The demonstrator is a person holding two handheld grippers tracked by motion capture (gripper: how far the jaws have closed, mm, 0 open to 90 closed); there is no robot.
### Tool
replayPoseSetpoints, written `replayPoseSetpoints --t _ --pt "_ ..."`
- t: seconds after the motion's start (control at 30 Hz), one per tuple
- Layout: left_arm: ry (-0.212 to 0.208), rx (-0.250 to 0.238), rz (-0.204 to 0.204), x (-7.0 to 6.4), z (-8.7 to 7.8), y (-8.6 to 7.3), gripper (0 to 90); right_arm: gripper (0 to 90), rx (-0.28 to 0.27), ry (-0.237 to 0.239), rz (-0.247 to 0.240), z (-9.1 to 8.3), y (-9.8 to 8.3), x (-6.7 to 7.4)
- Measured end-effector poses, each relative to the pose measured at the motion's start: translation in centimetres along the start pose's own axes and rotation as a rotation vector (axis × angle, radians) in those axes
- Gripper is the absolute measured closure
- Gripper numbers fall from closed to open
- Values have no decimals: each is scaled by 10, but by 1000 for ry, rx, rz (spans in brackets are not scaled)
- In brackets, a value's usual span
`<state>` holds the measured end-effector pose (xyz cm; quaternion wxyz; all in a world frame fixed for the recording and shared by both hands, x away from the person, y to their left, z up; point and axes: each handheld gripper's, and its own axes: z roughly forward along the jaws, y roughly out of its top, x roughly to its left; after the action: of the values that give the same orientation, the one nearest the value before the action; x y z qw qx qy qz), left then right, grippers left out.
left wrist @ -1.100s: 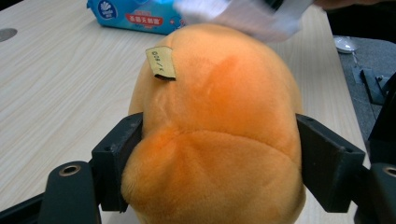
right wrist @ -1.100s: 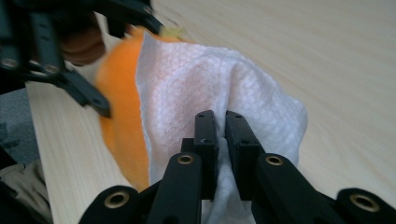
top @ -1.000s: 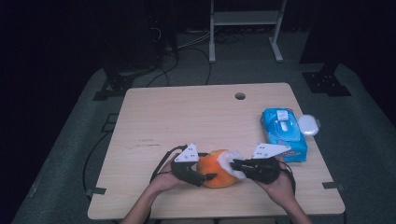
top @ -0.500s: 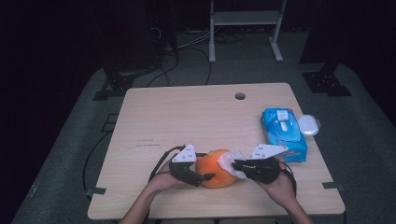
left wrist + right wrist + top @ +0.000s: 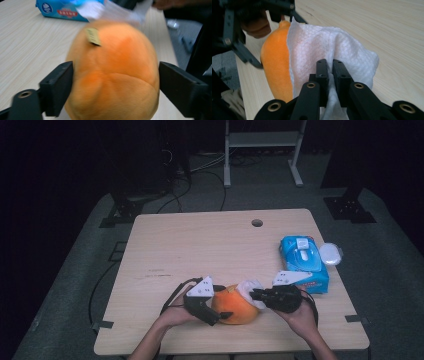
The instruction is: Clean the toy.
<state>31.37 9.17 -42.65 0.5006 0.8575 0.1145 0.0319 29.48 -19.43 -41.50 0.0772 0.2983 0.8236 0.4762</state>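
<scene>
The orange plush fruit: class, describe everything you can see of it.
The orange plush fruit is round, soft and fuzzy, with seams and a small tan tag on top. It rests on the wooden table near the front edge, between the left tool's spread jaws. A white wipe, pinched by the right tool, is pressed against its side.

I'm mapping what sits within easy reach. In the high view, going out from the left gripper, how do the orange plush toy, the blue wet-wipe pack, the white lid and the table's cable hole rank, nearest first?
From the left gripper:
1. Orange plush toy, between its jaws, near edge.
2. Blue wet-wipe pack, right side.
3. Cable hole, far edge.
4. White lid, just beyond the pack, right edge.
</scene>
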Motion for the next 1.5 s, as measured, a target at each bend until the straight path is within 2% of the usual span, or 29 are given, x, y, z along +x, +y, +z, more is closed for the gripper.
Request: replayPoseSetpoints --t 0.1,0.13,0.17,0.23,0.33,0.37,0.43,0.5,0.53,0.63,0.73,0.8,0.9,0.97,1.07,1.13,1.23,1.3,1.4,1.5 --pt "-16 13 -50 2 5 -3 126 830 2 18 14 -1 -2 -3" --pt "-15 15 -42 1 7 -4 149 830 4 21 18 -1 -1 -3" --pt "-3 16 -19 -1 8 -5 185 830 4 20 18 -1 -1 -3" --pt "38 7 32 -5 6 -1 314 831 9 2 5 -2 2 0" --pt "138 -54 161 -13 1 7 380 833 -19 -34 -4 -11 8 3" --pt "152 -55 196 -14 1 9 378 833 -34 -43 -7 -14 10 5" --pt "135 -36 179 -12 4 7 357 833 -51 -41 -7 -16 14 5" --pt "114 8 173 -10 9 1 319 834 -31 -36 -9 -10 11 5" --pt "97 -6 164 -8 9 -3 315 834 -21 -28 -6 -6 9 5" --pt "78 12 145 -3 5 -6 316 834 -19 -4 10 -1 5 2" --pt "59 2 107 3 1 -13 317 834 -1 -36 13 -1 1 -3" --pt "50 -2 94 5 -1 -15 316 834 14 -38 44 0 -6 -9" --pt "47 2 107 5 -1 -15 314 834 -7 -36 44 -3 -1 -6" --pt "42 -1 113 5 -1 -16 313 834 -40 -12 30 -4 6 0" --pt "37 4 120 5 -2 -17 311 833 -35 -5 7 -1 9 5" --pt "37 3 120 4 -1 -17 306 833 -20 -3 29 2 3 -1" --pt "35 5 123 4 -1 -17 305 833 10 -39 53 1 -4 -10" --pt "36 10 132 4 -1 -17 304 833 2 -42 67 -2 -4 -11" --pt "30 10 138 3 -1 -18 304 833 -43 -22 43 -4 6 -2" --pt "27 17 145 1 -1 -16 300 829 -36 -28 14 0 11 2"
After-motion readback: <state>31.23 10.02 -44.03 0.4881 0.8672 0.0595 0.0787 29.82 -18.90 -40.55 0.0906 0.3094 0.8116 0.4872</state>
